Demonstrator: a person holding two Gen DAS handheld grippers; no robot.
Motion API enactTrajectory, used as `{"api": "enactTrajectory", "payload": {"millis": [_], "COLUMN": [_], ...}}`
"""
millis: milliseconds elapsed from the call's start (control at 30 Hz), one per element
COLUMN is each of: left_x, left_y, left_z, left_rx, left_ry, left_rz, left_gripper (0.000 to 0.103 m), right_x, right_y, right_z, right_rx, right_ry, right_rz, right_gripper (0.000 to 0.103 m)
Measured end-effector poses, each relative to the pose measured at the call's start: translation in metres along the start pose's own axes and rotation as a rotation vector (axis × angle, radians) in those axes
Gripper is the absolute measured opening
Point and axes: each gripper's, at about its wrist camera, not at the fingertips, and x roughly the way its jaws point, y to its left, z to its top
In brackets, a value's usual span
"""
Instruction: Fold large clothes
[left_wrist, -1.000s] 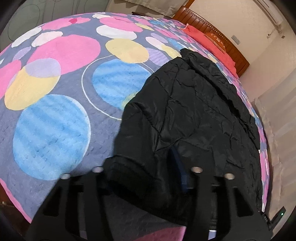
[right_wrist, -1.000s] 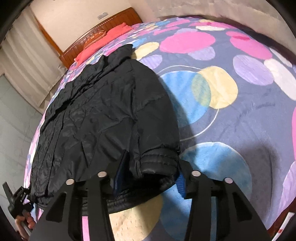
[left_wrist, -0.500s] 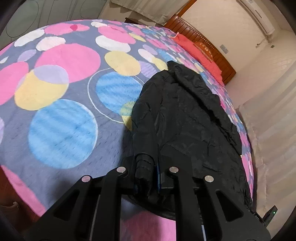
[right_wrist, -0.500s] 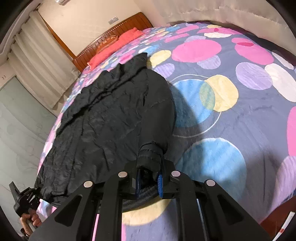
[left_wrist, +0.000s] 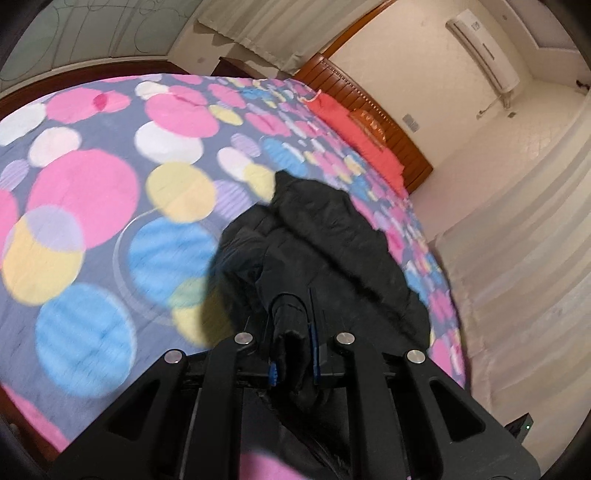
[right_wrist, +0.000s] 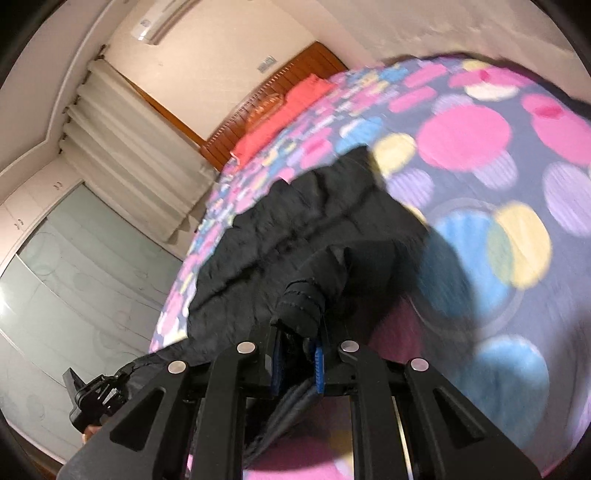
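Note:
A black padded jacket (left_wrist: 332, 243) lies on a bed with a quilt of coloured circles (left_wrist: 92, 192). My left gripper (left_wrist: 293, 354) is shut on a bunched cuff or hem of the jacket at its near left edge and holds it raised off the bed. In the right wrist view the jacket (right_wrist: 295, 236) spreads away toward the headboard. My right gripper (right_wrist: 297, 365) is shut on a ribbed cuff at the near right edge, also lifted. The near part of the jacket hangs between the two grippers.
A wooden headboard (left_wrist: 373, 122) and red pillows (left_wrist: 347, 122) are at the far end of the bed. Curtains (left_wrist: 524, 258) hang along one side and glass wardrobe doors (right_wrist: 66, 280) stand beyond. The left gripper also shows in the right wrist view (right_wrist: 96, 398), low left.
Both grippers went from open around the jacket's near corners to shut on them, then lifted; the near edge of the jacket has risen off the quilt and the views tilt up.

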Motion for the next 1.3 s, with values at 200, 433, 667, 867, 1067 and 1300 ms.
{"api": "enactTrajectory", "payload": {"millis": [200, 433, 667, 867, 1067, 1300], "left_x": [0.037, 0.113, 0.193, 0.284, 0.348, 0.39], "left_y": [-0.023, -0.051, -0.084, -0.091, -0.07, -0.062], "left_z": [0.046, 0.109, 0.166, 0.192, 0.196, 0.178], "left_rx": [0.019, 0.027, 0.086, 0.139, 0.147, 0.231], "left_ry": [-0.026, -0.005, -0.026, 0.016, 0.066, 0.084], "left_rz": [0.011, 0.032, 0.098, 0.208, 0.286, 0.372], "left_gripper": [0.012, 0.012, 0.012, 0.012, 0.012, 0.013], "right_x": [0.03, 0.088, 0.162, 0.237, 0.31, 0.34], "right_y": [0.011, 0.015, 0.015, 0.002, -0.028, -0.036], "right_z": [0.048, 0.12, 0.194, 0.226, 0.233, 0.222], "right_rx": [-0.001, 0.05, 0.079, 0.071, 0.079, 0.028], "right_ry": [-0.047, -0.072, -0.065, -0.017, 0.066, 0.087], "right_rz": [0.022, 0.034, -0.005, -0.094, -0.185, -0.252], "right_gripper": [0.013, 0.013, 0.013, 0.013, 0.013, 0.015]}}
